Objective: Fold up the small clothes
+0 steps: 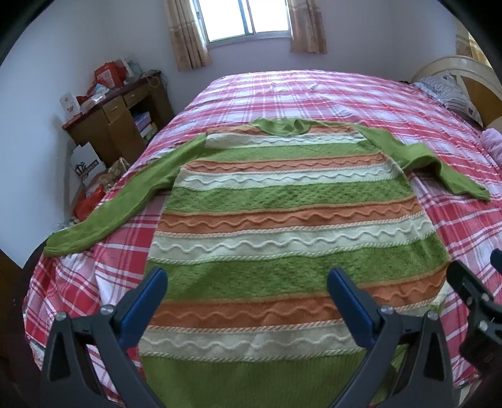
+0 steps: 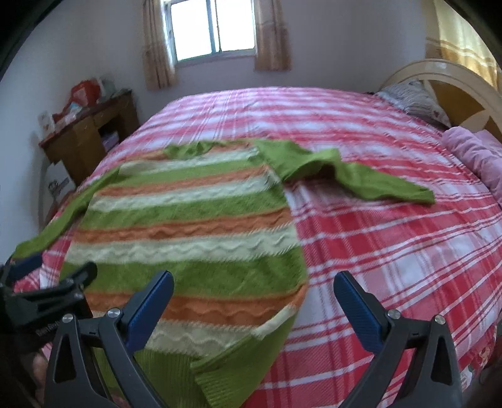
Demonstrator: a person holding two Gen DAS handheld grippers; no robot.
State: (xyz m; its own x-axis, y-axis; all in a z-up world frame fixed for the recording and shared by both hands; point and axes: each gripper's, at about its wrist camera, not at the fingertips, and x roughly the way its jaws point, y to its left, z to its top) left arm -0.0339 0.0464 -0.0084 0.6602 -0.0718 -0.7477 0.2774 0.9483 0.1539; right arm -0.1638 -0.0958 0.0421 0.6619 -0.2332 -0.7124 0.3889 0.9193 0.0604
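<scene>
Blue-padded jaws on both sides, spread wide and holding nothing: left gripper (image 1: 248, 279) poised over the lower body of the sweater (image 1: 282, 219), right gripper (image 2: 254, 284) straddling its right side edge near the hem (image 2: 219, 373). Spread flat on the bed (image 2: 392, 251), neck (image 1: 282, 125) toward the window (image 1: 248, 18); left sleeve (image 1: 125, 201) stretched out toward the bed's edge, right sleeve (image 2: 360, 175) bent and humped at the elbow. Hem corner on the right turned up a little in the right wrist view. Probably the very start: laid out, no fold made yet. Next, likely a pinch on each sleeve or side edge, then a carry inward across the stripes; thick knit, so a deep bite needed, and the humped sleeve flattened first.
</scene>
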